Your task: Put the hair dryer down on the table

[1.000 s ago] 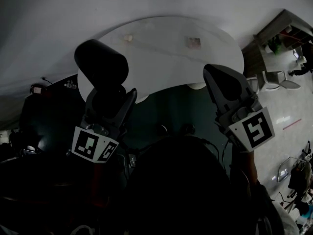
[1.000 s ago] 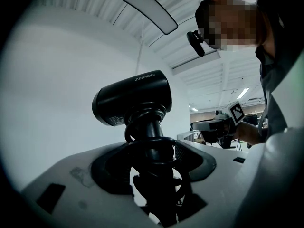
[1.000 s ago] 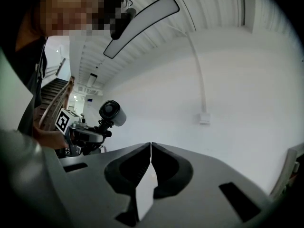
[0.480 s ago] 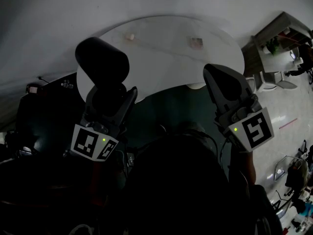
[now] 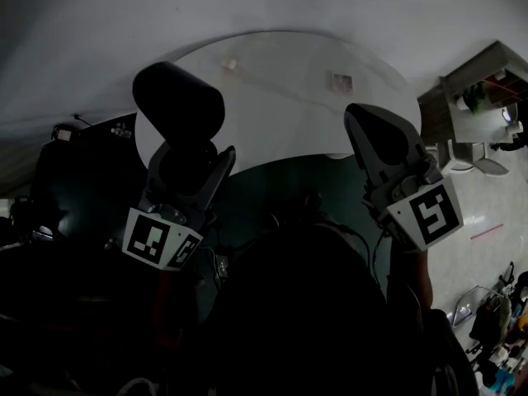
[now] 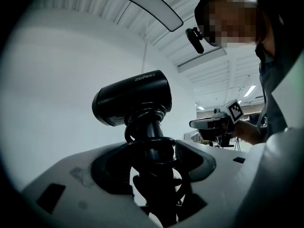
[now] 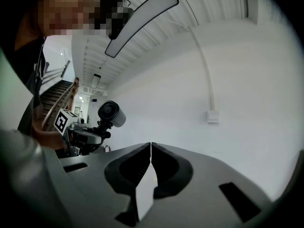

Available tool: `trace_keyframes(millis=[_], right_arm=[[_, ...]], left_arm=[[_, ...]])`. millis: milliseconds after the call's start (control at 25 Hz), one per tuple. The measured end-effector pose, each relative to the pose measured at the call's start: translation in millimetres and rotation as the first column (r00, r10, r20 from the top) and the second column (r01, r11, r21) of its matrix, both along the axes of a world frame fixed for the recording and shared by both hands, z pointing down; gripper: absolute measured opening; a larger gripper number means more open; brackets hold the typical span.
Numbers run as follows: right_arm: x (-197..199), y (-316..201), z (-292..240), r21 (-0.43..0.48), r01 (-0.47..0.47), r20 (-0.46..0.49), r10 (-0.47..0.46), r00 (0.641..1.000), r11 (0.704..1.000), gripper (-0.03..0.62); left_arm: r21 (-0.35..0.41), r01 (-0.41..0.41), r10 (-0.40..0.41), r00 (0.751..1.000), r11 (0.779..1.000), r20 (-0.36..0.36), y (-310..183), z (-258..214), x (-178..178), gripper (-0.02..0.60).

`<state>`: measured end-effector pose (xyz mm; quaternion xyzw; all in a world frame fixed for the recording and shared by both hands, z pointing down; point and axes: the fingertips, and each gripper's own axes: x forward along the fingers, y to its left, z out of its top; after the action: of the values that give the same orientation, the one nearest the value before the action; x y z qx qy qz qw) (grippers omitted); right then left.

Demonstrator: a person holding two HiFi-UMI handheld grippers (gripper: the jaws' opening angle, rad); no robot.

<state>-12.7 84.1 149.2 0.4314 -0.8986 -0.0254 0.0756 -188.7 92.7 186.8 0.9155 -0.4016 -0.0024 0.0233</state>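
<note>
Left gripper (image 5: 188, 170) clamped on hair dryer (image 5: 177, 104) handle, aloft near desk (image 5: 280, 89), upper centre; not yet set down. Right gripper (image 5: 373, 134) closed, empty.

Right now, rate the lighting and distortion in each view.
Head view: dim, lower half nearly black, only the table bright. Left gripper view: fisheye, dark corners, dryer a dark shape against a pale wall. Right gripper view: bright, washed out, edges curved.

Black hair dryer (image 5: 178, 103) in left gripper (image 5: 195, 153) — table (image 5: 289, 85) beyond
</note>
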Motion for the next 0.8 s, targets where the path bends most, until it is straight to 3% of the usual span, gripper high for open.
trace_keyframes(millis=[120, 320, 800], right_arm=[[19.3, -17.8, 3.0, -0.012, 0.03, 0.006, -0.03, 1.0, 0.999, 0.009], [81.9, -66.9, 15.6, -0.041, 0.069, 0.032, -0.067, 0.997, 0.997, 0.009], [86.4, -70.0, 23.2, -0.068, 0.147, 0.04, -0.145, 0.989, 0.987, 0.009]], left_arm=[[-0.003, 0.039, -0.039, 0.999, 0.999, 0.002, -13.8, -1.7, 15.5, 0.27], [-0.036, 0.096, -0.095, 0.995, 0.995, 0.034, -52.6, 5.9, 71.2, 0.27], [-0.027, 0.179, -0.177, 0.982, 0.983, 0.065, -37.5, 6.7, 77.8, 0.27]])
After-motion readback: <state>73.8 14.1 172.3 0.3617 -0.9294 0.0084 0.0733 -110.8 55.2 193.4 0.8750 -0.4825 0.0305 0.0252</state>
